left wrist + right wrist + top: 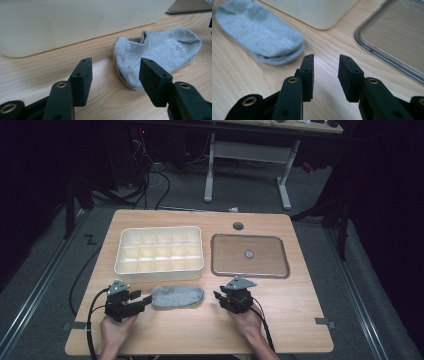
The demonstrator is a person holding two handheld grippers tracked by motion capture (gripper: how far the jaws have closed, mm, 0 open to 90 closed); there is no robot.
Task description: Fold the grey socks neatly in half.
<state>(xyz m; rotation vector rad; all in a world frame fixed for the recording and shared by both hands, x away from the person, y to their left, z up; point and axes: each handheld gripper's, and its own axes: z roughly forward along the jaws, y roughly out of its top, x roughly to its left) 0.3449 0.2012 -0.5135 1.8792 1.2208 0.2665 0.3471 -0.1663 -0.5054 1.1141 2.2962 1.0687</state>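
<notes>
A grey ankle sock (177, 296) lies flat on the wooden table (280, 320), just in front of the cream divided box (160, 270). My left gripper (145, 299) points at the sock's left end. In the left gripper view its jaws (115, 72) stand open, with the sock (160, 50) lying just ahead and the right jaw in front of its cuff edge. My right gripper (218, 296) sits a little to the right of the sock's toe. In the right gripper view its jaws (325, 72) are open over bare wood, and the sock (259, 35) lies ahead to the left.
The cream box (62, 22) holds several empty compartments. A clear shallow tray (250, 274) with a small round piece (248, 254) sits to its right, and its rim (387, 57) is close to my right gripper. A cable hole (238, 226) is near the table's far edge.
</notes>
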